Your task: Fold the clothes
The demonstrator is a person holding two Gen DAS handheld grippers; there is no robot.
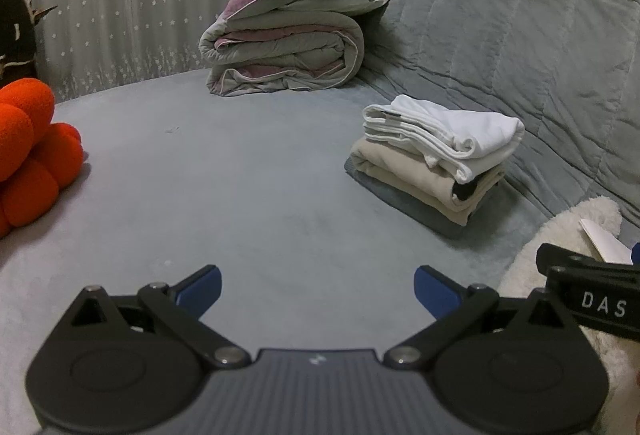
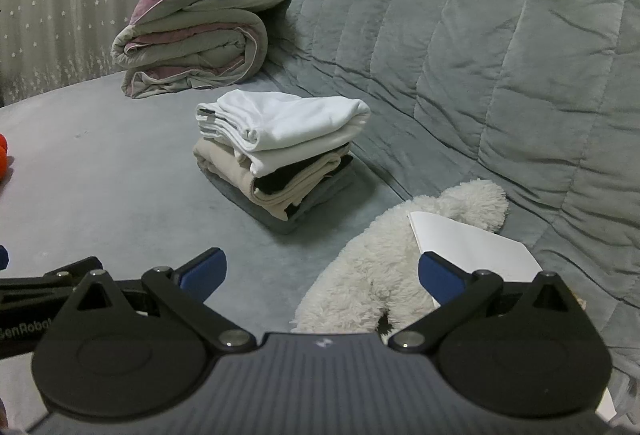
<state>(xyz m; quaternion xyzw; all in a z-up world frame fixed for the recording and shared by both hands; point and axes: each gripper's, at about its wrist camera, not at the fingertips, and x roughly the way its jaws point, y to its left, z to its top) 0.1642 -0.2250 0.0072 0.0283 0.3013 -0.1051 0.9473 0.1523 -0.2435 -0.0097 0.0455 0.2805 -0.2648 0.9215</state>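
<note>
On the grey bed (image 1: 248, 171), right of centre: folded clothes stack (image 2: 276, 151), white uppermost, beige beneath, grey at base, edges roughly aligned. Left tool (image 1: 317, 291) and right tool (image 2: 322, 275) both spread, gripping nothing.

folded clothes (image 2: 276, 151) left of plush toy (image 2: 384, 267)

A neat stack of folded clothes (image 2: 276, 159) sits on the grey bed, close to the quilted backrest. A white garment (image 1: 444, 133) lies on top, folded thick with its rolled edges facing forward. Under it comes a beige piece (image 2: 248, 175), then a grey one at the bottom.
</note>
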